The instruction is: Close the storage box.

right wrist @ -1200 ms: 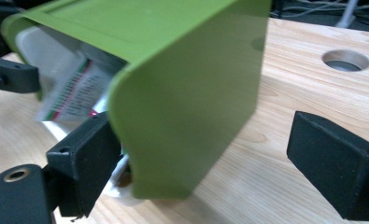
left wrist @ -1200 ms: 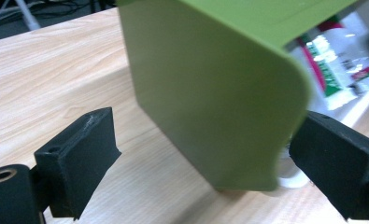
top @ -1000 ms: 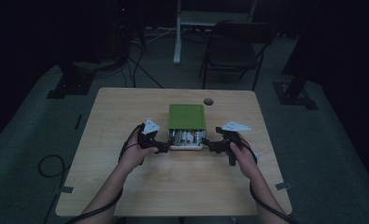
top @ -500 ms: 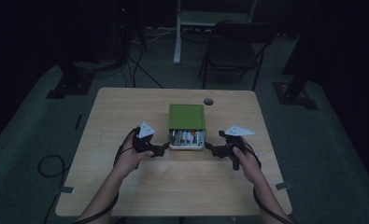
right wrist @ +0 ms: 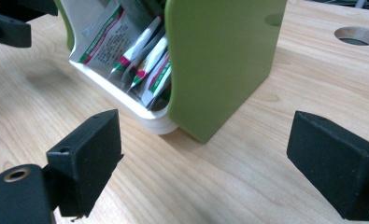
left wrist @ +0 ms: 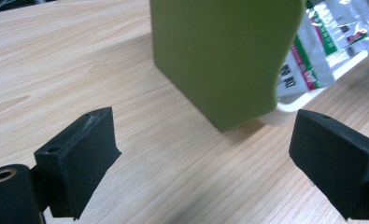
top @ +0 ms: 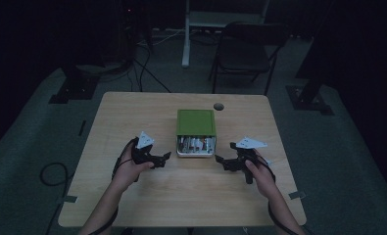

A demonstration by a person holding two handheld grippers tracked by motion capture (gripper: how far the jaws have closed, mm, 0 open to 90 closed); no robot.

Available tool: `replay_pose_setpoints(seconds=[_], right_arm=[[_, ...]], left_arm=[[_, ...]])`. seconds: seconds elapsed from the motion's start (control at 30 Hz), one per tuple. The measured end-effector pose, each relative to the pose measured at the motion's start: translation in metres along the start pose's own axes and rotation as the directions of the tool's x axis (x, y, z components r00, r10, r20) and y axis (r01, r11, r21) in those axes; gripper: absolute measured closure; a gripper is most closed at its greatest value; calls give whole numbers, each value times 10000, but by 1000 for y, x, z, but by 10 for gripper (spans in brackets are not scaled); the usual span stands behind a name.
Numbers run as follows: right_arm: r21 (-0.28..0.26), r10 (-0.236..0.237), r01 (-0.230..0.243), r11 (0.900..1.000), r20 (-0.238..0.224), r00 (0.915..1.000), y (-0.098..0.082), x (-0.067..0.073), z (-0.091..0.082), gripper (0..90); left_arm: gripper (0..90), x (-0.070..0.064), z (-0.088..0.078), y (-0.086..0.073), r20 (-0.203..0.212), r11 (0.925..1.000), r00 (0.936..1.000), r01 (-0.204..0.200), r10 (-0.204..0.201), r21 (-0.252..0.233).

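**Two open grippers flank the green sachet box**

A green plastic box with a white inner tray (top: 196, 132) sits at the middle of the pale wooden table (top: 132, 112), its open face turned toward the person and packed with upright foil sachets printed in red and green (right wrist: 140, 60). The left gripper (top: 162, 158) hovers at the box's eight o'clock, the right gripper (top: 221, 160) at its four o'clock. Both have their jaws spread wide with nothing between the pads; neither touches the box.

The likeliest trouble, as I judge it, is the box sliding or tipping: it looks light, and a jaw pushing one green side wall without the other hand bracing would shove it across the smooth wood. A pinch at the crowded sachets could also catch several at once or drag the tray forward.

The high view is dim, so the sachets are mere flecks there. The sachet print is too small to read, the box's top edge is cut off in both gripper views, and its depth and rear contents stay hidden. A round hole in the tabletop (top: 219, 106) lies at the box's one o'clock.
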State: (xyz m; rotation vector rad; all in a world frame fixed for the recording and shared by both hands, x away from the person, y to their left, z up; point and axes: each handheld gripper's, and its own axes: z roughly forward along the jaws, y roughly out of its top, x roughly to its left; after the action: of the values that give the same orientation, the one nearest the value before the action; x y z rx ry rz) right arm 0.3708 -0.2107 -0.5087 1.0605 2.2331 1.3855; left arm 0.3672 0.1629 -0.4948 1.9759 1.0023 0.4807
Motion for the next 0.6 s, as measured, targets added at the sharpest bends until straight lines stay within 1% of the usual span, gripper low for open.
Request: replay_pose_setpoints(seconds=[0.17,0.3,0.47,0.53,0.6], right_arm=[[108,-177,178,9998,-37,9998,-4,5,-2,98],[175,-233,235,9996,-98,9997,-8,9,-4,98],[252,-213,220,9994,-288,9994,-14,14,-6,98],[264,-197,207,9994,-362,9991,-18,16,-6,98],[327,-315,328,9989,-393,9987,-21,17,-6,98]], left_arm=[[79,5,-5,-5,-171,10000,9998,78,-77,62],[79,9,-9,-11,-308,9996,9992,260,-257,91],[79,16,-14,-19,-601,9985,9970,492,-478,223],[80,18,-16,-21,-784,9982,9956,542,-520,265],[79,20,-19,-23,-926,9976,9938,638,-611,260]])
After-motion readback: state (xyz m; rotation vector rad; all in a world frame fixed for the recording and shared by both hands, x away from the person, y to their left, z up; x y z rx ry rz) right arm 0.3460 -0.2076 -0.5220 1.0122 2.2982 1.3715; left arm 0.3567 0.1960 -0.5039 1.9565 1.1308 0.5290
